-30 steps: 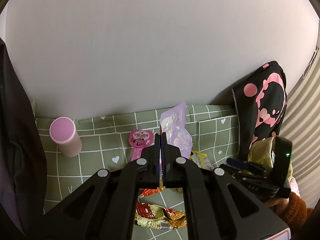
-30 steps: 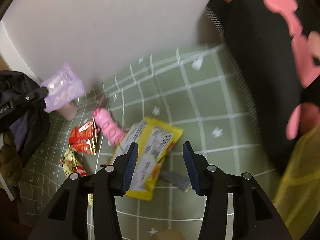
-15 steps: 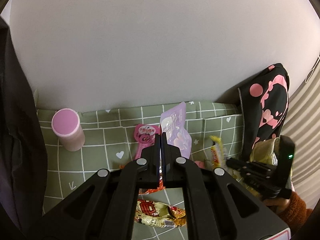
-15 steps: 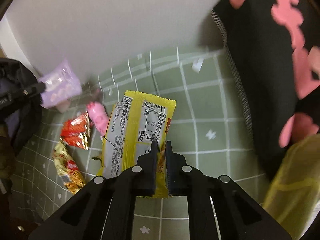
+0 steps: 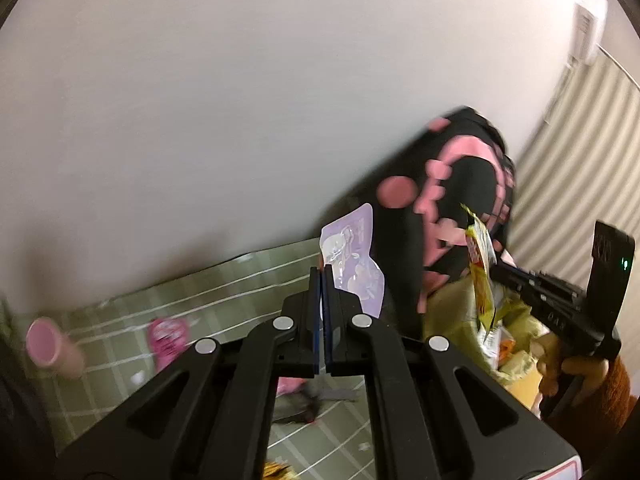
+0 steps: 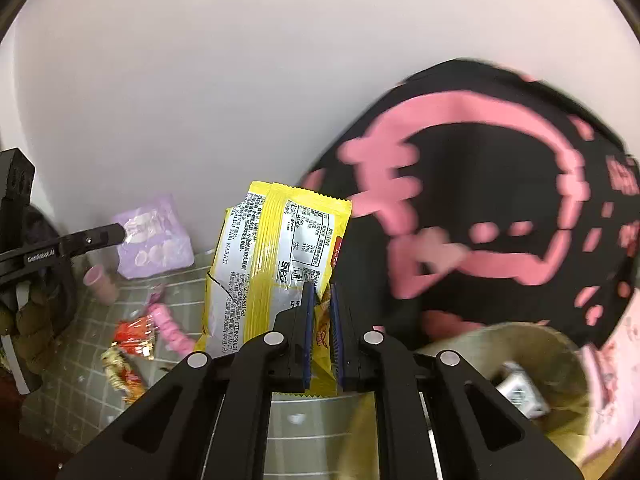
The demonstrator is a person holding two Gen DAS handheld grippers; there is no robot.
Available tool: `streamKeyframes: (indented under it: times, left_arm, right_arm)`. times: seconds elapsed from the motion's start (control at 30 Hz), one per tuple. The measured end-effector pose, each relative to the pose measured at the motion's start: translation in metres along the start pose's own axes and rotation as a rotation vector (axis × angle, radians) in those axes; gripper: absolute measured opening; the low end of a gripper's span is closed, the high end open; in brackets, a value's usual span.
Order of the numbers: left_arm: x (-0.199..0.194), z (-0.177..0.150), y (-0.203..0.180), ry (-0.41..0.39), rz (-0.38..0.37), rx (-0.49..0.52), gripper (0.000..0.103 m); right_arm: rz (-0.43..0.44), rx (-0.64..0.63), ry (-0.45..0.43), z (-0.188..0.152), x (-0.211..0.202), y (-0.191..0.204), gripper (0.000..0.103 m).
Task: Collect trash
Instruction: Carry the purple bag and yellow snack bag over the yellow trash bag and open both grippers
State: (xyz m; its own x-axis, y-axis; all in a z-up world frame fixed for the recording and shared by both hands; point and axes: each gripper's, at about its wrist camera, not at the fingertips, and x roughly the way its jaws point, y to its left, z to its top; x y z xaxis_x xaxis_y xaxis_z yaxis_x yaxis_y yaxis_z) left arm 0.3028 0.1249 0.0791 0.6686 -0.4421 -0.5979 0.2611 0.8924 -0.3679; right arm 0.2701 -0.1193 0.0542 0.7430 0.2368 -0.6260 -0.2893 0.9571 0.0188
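Far to the left of our left gripper a pink cup lies tipped on the green checked cloth, and nearer in, just left of the fingers, we see a pink wrapper flat on that cloth. The left gripper itself is clamped on the lower edge of a lilac pouch, which stands up above and slightly right of the closed fingertips, clear of the cloth. Below the fingers some dark scrap lies blurred; we cannot tell what it is.

From the right wrist, low to the left of our right gripper, red and gold wrappers lie scattered on the cloth. The right gripper is pinched on the bottom corner of a yellow snack packet, which rises upright ahead of the fingers, its printed silver back toward us. Behind and to the right of it leans a black bag with pink print. Lower right of the fingers sits the yellow-lined trash bin, open, with a small white packet inside.
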Motion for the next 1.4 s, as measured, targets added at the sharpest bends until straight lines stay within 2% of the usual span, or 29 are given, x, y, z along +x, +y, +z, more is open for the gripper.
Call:
streamKeyframes:
  times: [0.2,0.4,0.57,0.77,0.83,0.97,1.0,1.03,1.07,1.1,1.2,1.4]
  left_arm:
    - [0.027,0.009,-0.061,0.026,-0.123,0.109,0.001]
    - [0.058,0.005,-0.123,0.077,-0.234,0.213,0.001]
    - [0.080,-0.003,-0.162,0.117,-0.279,0.273,0.001]
    - [0.098,-0.010,-0.184,0.148,-0.274,0.302,0.001]
    - [0.103,-0.011,-0.186,0.155,-0.270,0.303,0.001]
    - [0.115,-0.016,-0.192,0.190,-0.279,0.292,0.001]
    - [0.118,-0.017,-0.195,0.198,-0.284,0.296,0.001]
    - [0.121,-0.018,-0.199,0.205,-0.288,0.305,0.001]
    - [0.124,-0.021,-0.205,0.212,-0.292,0.321,0.001]
    - [0.126,-0.023,-0.212,0.219,-0.298,0.337,0.001]
    - [0.134,-0.030,-0.228,0.242,-0.313,0.374,0.001]
    - [0.159,-0.050,-0.258,0.323,-0.326,0.431,0.001]
  right_arm:
    - [-0.124,0.068,-0.053,-0.010,-0.041,-0.048,0.010]
    - [-0.228,0.183,-0.035,-0.042,-0.063,-0.103,0.010]
    - [-0.218,0.283,0.050,-0.083,-0.047,-0.137,0.010]
    - [-0.205,0.216,0.245,-0.112,0.010,-0.134,0.010]
    - [-0.213,0.194,0.261,-0.117,0.015,-0.133,0.010]
    - [-0.161,0.209,0.224,-0.115,0.005,-0.135,0.011]
    - [-0.164,0.206,0.211,-0.114,0.000,-0.135,0.014]
    - [-0.165,0.201,0.198,-0.113,-0.005,-0.135,0.018]
    - [-0.163,0.203,0.175,-0.112,-0.015,-0.137,0.032]
    - [-0.159,0.209,0.155,-0.111,-0.022,-0.138,0.042]
    - [-0.177,0.236,0.094,-0.110,-0.048,-0.147,0.043]
    - [-0.309,0.299,0.016,-0.116,-0.086,-0.170,0.043]
